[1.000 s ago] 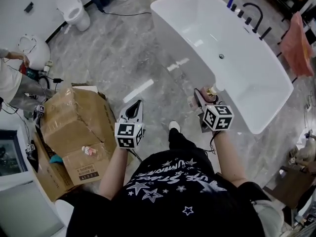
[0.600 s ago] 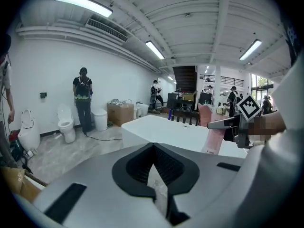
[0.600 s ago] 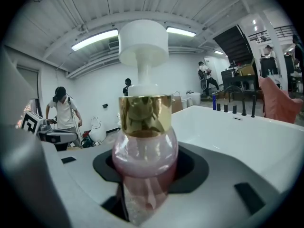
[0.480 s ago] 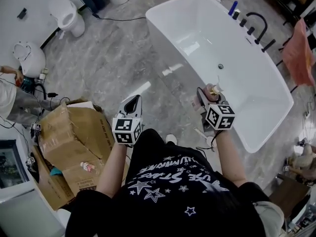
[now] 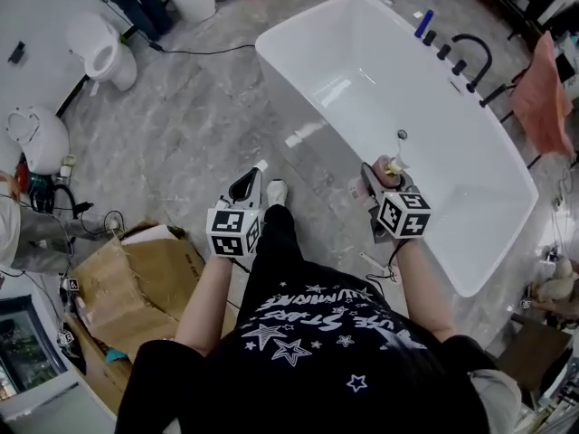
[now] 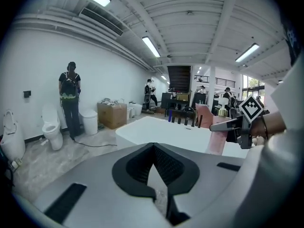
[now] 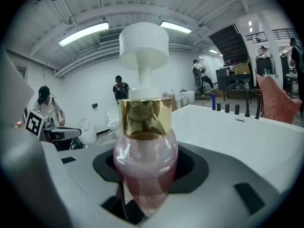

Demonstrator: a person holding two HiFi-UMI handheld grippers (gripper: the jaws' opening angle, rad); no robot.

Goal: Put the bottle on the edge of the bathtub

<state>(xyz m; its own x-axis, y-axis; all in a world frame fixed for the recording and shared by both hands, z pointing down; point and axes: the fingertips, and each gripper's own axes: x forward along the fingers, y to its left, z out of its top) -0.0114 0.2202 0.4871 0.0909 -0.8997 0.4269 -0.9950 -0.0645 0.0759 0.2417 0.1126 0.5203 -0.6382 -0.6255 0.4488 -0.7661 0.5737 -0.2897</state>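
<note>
Nearest us, outside the bathtub [image 5: 312,93] and well short of its near rim, the left tongs [image 5: 246,188] hang empty, their jaws pressed together. The right tongs [image 5: 380,172] pinch the pink bottle [image 5: 392,165] by its body. It stands upright, gold collar and white pump on top, and is held in the air at about the bathtub's near rim, not resting on it. We judge the carry to be nearly over and the placing step in hand. The next move calls for lowering the bottle until its base sits flat on the narrow rim, tipping neither into the basin nor outward, before the jaws spread. At the bathtub's far end stand black taps [image 5: 470,57], well apart from that spot.
</note>
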